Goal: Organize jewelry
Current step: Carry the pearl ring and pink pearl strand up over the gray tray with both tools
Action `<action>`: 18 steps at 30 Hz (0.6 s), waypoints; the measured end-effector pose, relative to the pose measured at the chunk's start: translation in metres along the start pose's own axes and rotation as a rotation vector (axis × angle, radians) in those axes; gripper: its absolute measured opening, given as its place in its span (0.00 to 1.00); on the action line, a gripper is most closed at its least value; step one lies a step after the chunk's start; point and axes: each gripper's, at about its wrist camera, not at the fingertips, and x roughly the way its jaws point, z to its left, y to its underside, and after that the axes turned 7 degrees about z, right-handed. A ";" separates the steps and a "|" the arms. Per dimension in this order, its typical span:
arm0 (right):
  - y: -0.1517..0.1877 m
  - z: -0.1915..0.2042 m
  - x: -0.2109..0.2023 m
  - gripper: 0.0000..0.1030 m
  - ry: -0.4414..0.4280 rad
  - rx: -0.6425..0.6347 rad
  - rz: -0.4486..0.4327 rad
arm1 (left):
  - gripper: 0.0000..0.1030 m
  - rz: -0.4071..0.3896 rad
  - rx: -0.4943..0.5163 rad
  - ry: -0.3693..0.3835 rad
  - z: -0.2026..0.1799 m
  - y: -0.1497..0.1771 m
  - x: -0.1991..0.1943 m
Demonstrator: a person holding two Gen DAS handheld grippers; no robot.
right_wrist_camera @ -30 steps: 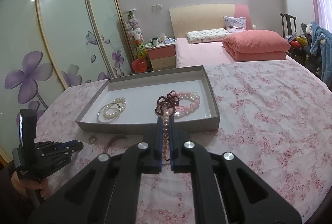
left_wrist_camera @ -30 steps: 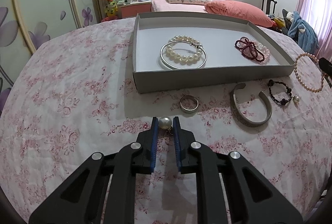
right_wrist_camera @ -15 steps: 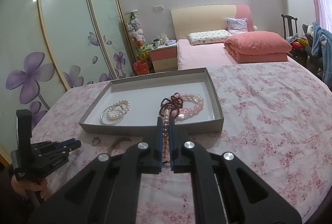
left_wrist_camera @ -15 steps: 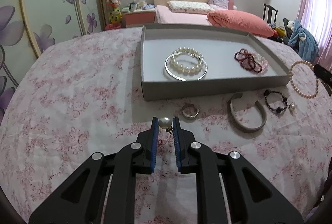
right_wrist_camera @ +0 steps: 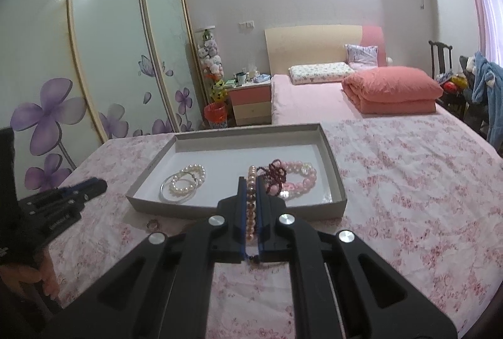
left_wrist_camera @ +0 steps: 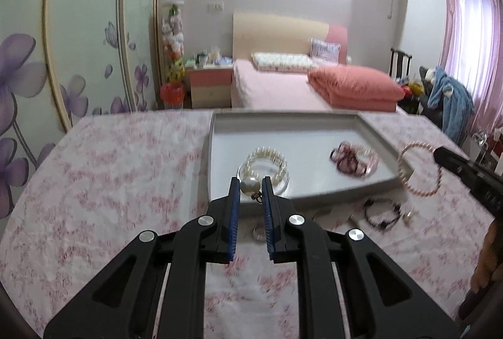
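Observation:
My left gripper (left_wrist_camera: 250, 181) is shut on a pearl earring (left_wrist_camera: 249, 184), held above the cloth in front of the grey tray (left_wrist_camera: 217, 134). My right gripper (right_wrist_camera: 251, 181) is shut on a pink pearl bracelet (right_wrist_camera: 251, 197); the bracelet (left_wrist_camera: 419, 169) hangs as a loop at the tray's right corner in the left wrist view. The tray (right_wrist_camera: 333, 163) holds a white pearl bracelet with a silver bangle (right_wrist_camera: 185, 181) and a dark red and pink bead bracelet (right_wrist_camera: 289, 175).
On the floral cloth before the tray lie a silver ring (right_wrist_camera: 152, 224) and a black bead bracelet (left_wrist_camera: 382, 211). A bed (right_wrist_camera: 314, 100), a nightstand (right_wrist_camera: 251, 100) and wardrobe doors (right_wrist_camera: 110, 56) stand behind. The left gripper (right_wrist_camera: 63, 203) shows at the left of the right wrist view.
My left gripper has lifted and tilted up with the earring, moving towards the tray's front edge. My right gripper has held its bracelet and moved slightly closer to the tray.

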 end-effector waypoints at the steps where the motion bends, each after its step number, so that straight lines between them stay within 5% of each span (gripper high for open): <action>1: -0.002 0.002 -0.001 0.06 0.002 -0.004 -0.007 | 0.14 -0.016 0.000 0.002 -0.002 -0.002 -0.003; 18: -0.040 0.013 0.012 0.06 0.037 -0.023 -0.139 | 0.14 -0.163 0.058 0.018 -0.030 -0.038 0.001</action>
